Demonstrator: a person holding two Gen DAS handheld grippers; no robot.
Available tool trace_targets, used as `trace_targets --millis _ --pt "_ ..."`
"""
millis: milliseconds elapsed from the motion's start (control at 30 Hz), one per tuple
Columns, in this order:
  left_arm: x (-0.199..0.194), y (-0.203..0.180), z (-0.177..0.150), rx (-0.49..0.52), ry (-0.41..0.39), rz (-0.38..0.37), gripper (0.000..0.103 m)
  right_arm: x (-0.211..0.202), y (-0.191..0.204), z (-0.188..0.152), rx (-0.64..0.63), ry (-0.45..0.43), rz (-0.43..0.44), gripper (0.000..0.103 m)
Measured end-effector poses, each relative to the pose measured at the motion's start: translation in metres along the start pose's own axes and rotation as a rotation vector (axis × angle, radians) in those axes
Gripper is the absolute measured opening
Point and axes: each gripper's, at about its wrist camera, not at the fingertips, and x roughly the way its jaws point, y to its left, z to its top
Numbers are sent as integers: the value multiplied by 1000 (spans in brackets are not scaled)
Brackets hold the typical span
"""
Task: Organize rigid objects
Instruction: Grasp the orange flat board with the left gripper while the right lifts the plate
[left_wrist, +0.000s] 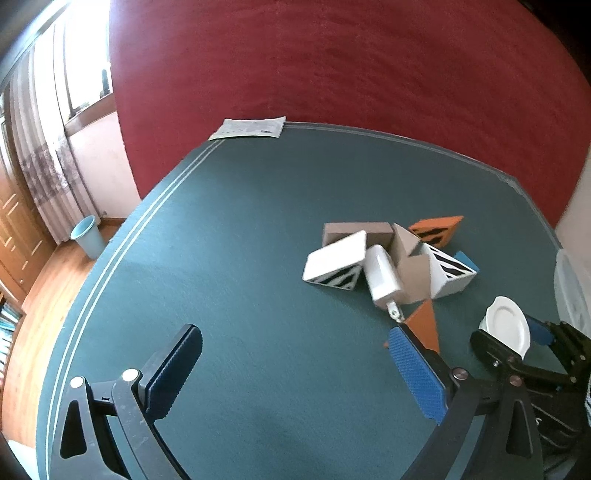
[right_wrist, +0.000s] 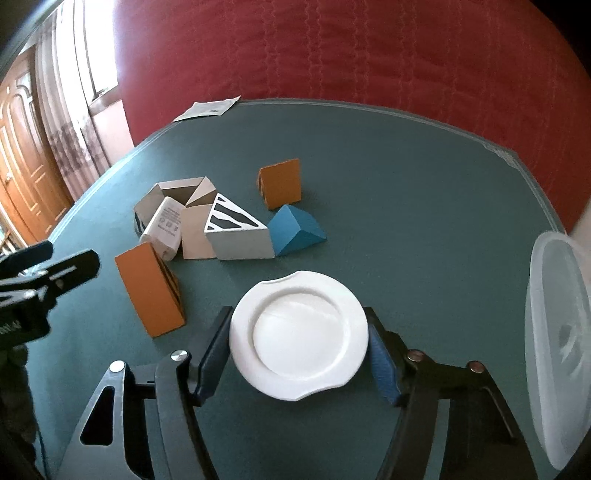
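Since my right fingers pinch the white plate by its rim beside the orange block, I'll squeeze gently; it's slippery and breakable. Left fingers are spread.

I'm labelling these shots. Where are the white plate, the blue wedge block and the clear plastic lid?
white plate (right_wrist: 301, 332), right wrist view, its flat centre.
blue wedge block (right_wrist: 293, 227), right wrist view, its sloping face.
clear plastic lid (right_wrist: 557, 332), right wrist view, its top.

1. Bare green table lies open from 9 to 12 o'clock of the block cluster.
2. The plate fills the right gripper's gap.
3. A translucent lid blocks 3 o'clock.
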Motion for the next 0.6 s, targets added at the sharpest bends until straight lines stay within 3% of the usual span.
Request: trace_targets --millis 600 --pt "17 -48 0 37 37 -4 103 -29 -18 -34 43 -28 7 68"
